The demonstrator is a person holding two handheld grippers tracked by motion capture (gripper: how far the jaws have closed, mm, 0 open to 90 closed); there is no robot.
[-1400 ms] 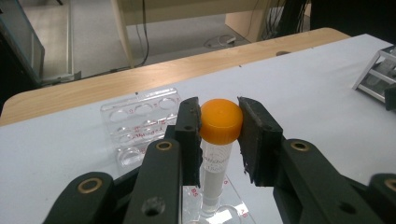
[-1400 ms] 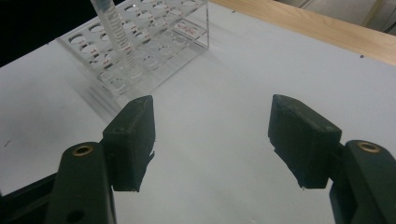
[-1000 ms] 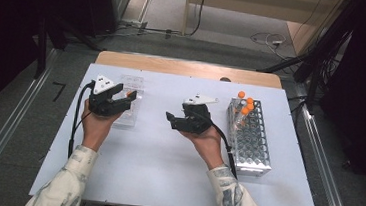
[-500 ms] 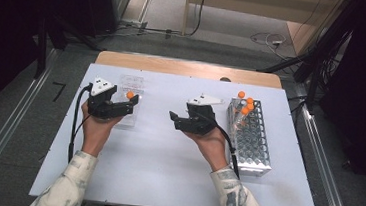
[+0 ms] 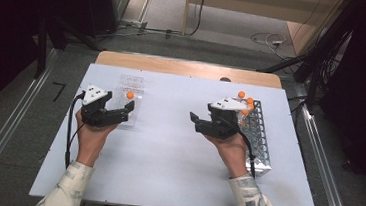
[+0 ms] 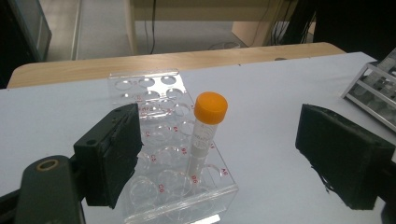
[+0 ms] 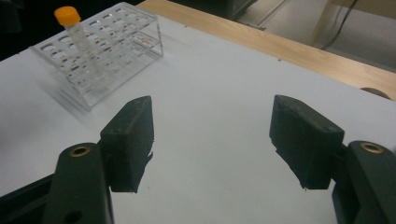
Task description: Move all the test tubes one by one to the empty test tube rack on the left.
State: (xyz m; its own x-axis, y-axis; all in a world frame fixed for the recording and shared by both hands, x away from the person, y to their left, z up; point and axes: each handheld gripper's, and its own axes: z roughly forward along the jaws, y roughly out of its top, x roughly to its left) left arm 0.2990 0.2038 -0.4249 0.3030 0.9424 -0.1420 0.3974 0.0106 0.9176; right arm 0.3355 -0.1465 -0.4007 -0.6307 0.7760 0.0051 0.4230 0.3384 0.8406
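the orange-capped tube (image 6: 206,132) stands upright in a front-row hole of the clear rack (image 6: 161,154) on the left part of the table (image 5: 166,152); same tube in my right gripper view (image 7: 80,39), far off w/ the rack. my left gripper (image 6: 219,149) has just been opening: jaws spread wide either side of the tube, pads off it, nothing gripped. so the step in hand looks like the release after seating the tube.

next, i'd judge: back the left gripper straight off w/o clipping the cap, and bring over another tube from the metal rack (image 5: 258,134) at the right, where a few more orange caps (image 5: 245,99) stand. my right gripper (image 5: 195,120) is open too, empty, pointing across bare table, so it needs to turn back toward that rack.

vs a sec ago: the left jaws were around the tube at the clear rack, now they're apart. the right gripper sat nearer mid-table, now it's over by the metal rack.
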